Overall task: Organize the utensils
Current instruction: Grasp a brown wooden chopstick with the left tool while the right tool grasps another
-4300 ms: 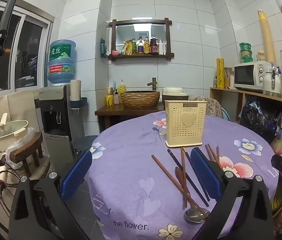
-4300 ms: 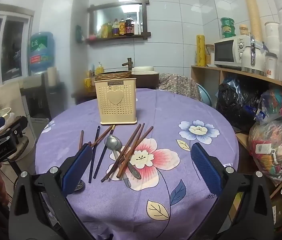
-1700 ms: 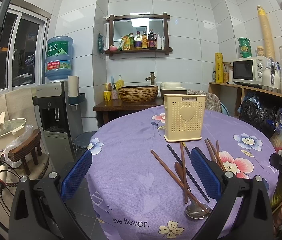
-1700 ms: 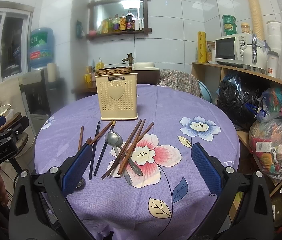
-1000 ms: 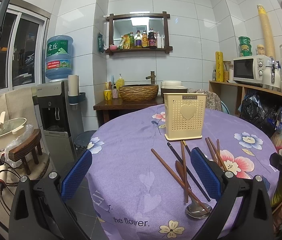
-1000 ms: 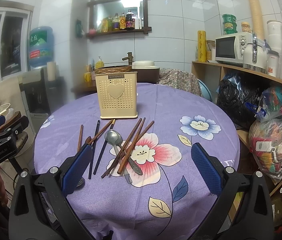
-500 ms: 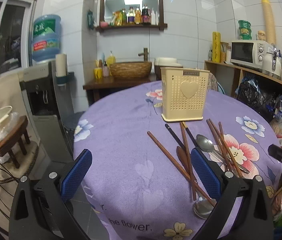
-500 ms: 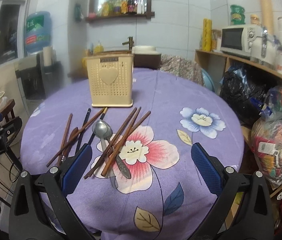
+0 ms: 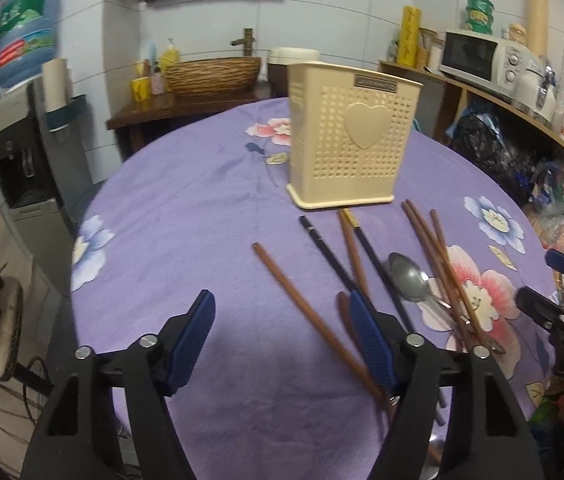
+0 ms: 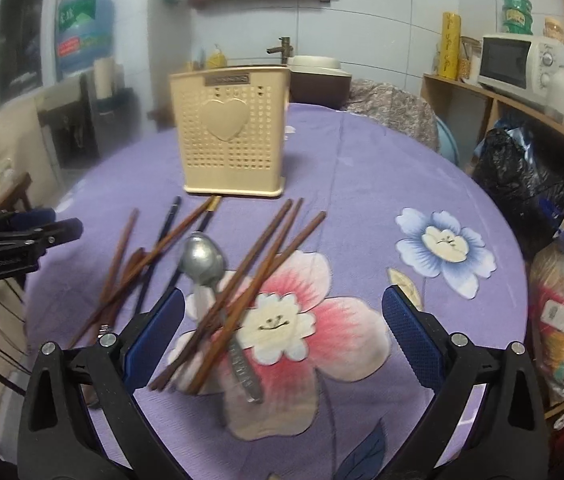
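**Picking the first chopstick**

The left gripper (image 9: 282,340) is closing with nothing between its fingers; the right gripper (image 10: 282,324) stands wide. Chopsticks (image 10: 265,264) and spoon (image 10: 203,260) lie crossed before the holder (image 10: 231,132). An outlying stick should be gripped first.

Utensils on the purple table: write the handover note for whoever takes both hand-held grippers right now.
Left hand-held gripper: jaws closing, nothing between the pads, low over the left part of the pile by a brown chopstick.
Right hand-held gripper: open, empty, over the right part of the pile.
Things: cream holder upright at the back of the table. In front of it lie crossed brown chopsticks, dark chopsticks and a metal spoon.
Done: nothing seen in the holder.
Left: pick up every chopstick and spoon and stand them in the holder.
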`<move>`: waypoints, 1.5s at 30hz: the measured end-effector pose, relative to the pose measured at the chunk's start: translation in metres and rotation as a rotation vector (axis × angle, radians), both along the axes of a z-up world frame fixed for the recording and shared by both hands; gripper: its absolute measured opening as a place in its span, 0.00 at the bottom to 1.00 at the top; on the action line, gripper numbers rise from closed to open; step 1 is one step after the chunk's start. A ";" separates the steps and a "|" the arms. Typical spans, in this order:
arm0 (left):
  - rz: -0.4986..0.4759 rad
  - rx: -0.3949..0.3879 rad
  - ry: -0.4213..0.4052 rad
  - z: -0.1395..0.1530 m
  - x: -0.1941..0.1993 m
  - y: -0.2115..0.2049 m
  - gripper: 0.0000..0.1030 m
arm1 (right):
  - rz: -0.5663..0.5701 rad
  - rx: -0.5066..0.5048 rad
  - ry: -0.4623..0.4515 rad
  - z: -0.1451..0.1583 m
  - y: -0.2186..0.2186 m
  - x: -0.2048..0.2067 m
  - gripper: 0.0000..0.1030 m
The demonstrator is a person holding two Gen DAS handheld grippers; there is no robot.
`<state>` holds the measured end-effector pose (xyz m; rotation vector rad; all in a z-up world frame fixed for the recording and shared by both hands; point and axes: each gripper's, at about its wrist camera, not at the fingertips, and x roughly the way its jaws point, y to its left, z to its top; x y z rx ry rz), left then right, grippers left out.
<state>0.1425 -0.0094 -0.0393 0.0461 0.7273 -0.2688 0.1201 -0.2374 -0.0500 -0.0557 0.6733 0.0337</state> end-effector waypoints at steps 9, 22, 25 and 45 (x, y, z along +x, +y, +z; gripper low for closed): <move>-0.156 0.011 0.107 -0.003 0.051 -0.043 0.34 | -0.052 0.030 0.054 -0.009 -0.014 0.017 0.92; -0.273 0.146 0.218 -0.030 0.098 -0.089 0.17 | -0.068 0.051 0.052 -0.011 -0.022 0.013 0.90; -0.259 0.157 0.243 -0.033 0.104 -0.089 0.16 | -0.065 0.053 0.048 -0.011 -0.022 0.014 0.90; -0.204 0.134 0.250 -0.033 0.124 -0.089 0.11 | 0.032 0.163 0.238 -0.025 -0.007 0.133 0.22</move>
